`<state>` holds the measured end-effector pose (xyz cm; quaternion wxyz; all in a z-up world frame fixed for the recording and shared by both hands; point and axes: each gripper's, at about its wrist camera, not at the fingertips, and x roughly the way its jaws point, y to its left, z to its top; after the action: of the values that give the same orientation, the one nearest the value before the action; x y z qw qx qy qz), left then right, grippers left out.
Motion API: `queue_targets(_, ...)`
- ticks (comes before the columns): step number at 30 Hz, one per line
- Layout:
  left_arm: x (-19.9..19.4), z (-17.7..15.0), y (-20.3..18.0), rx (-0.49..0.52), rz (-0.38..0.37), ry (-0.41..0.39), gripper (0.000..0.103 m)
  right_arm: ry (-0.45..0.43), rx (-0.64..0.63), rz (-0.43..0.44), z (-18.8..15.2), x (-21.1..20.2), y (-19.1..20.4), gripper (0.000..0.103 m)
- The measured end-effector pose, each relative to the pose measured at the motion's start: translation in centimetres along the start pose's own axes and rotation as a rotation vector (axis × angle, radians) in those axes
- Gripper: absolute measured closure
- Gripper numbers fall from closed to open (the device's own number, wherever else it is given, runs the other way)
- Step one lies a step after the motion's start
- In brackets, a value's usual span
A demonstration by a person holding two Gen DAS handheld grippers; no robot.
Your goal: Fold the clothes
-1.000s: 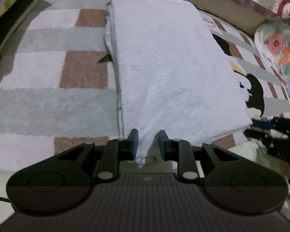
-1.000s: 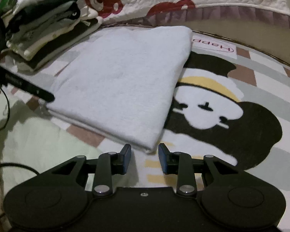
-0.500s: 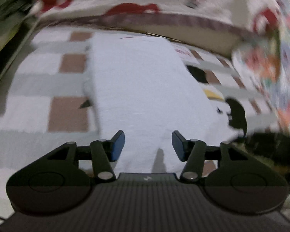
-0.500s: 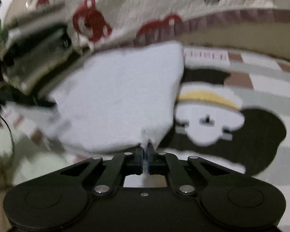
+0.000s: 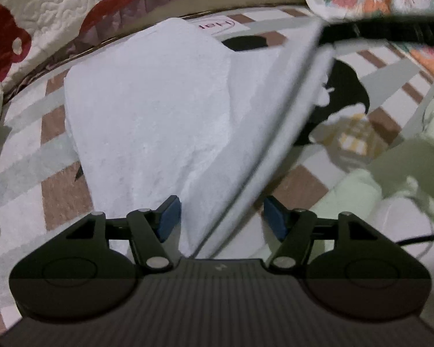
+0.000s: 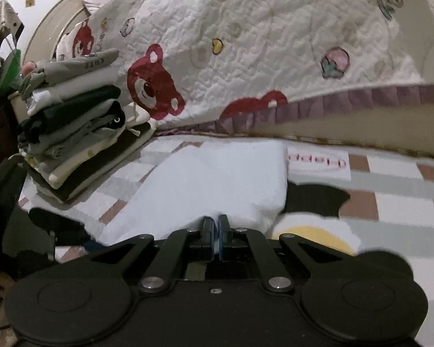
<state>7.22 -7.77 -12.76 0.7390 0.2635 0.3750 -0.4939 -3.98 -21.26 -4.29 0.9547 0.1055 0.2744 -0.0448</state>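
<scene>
Since a second ago right gripper [image 6: 216,238] has clamped the folded white fleece cloth [image 6: 217,182] and lifted its corner — left gripper [image 5: 221,217] spread wide, empty | cloth on checked panda rug [image 5: 58,190] | folded clothes stack [image 6: 72,133] at 10 o'clock

Dim indoor light, fisheye-bent edges; motion blur (perhaps worst rightward) softens both views.

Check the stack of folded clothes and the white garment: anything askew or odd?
The stack of folded clothes leans, its layers fanned and stepped rather than squared. The white folded garment is no longer flat: the right hand-held gripper pinches one edge and lifts it, while the left hand-held gripper stands open around the near corner.
</scene>
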Motion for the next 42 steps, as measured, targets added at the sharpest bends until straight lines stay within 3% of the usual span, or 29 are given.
queue_targets(3,0.1,-0.1,-0.4,0.033,0.061,-0.005,0.035,0.0,0.018,0.009,1.3,0.8,0.0,0.1)
queue_targets(7,0.8,-0.5,0.4,0.034,0.2,0.047,0.033,-0.023,0.022,0.019,2.8,0.8,0.2,0.1)
queue_targets(10,0.4,-0.1,1.8,-0.013,0.177,0.015,0.036,-0.037,0.009,0.024,3.3,0.2,0.3,0.1)
queue_targets(11,0.2,0.1,2.2,-0.029,0.168,0.004,0.047,-0.039,0.003,0.023,3.4,0.0,0.3,0.1)
queue_targets(12,0.1,0.2,2.7,-0.045,0.158,-0.008,0.072,-0.042,-0.006,0.018,3.4,-0.2,0.4,0.1)
queue_targets(13,-0.1,0.4,3.2,-0.061,0.149,-0.02,0.084,-0.032,-0.036,0.018,3.5,-0.3,0.5,0.1)
queue_targets(14,-0.2,0.5,3.6,-0.077,0.139,-0.031,0.089,-0.012,-0.085,0.022,3.5,-0.2,0.6,0.1)
queue_targets(18,-0.8,1.1,5.5,-0.141,0.102,-0.078,0.089,0.069,-0.28,0.037,3.6,-0.1,1.4,0.1)
queue_targets(21,-1.3,1.6,6.9,-0.188,0.073,-0.112,0.089,0.145,-0.546,0.139,4.5,0.4,1.4,0.096)
queue_targets(23,-1.6,1.8,7.8,-0.22,0.054,-0.136,0.089,0.149,-0.595,0.199,5.4,0.7,0.3,0.067)
queue_targets(25,-1.9,2.1,8.8,-0.252,0.035,-0.159,0.089,0.184,-0.611,0.235,5.7,1.4,-0.5,0.054)
queue_targets(29,-1.5,1.8,9.8,-0.332,-0.007,-0.164,0.089,0.244,-0.685,0.289,4.2,2.3,-0.8,0.054)
queue_targets(35,-1.0,1.2,11.3,-0.453,-0.071,-0.169,0.089,0.28,-0.777,0.251,-0.1,2.0,0.8,0.054)
queue_targets(42,-0.5,0.5,13.0,-0.586,-0.141,-0.175,0.089,0.17,-1.006,0.119,-5.6,3.2,3.5,0.053)
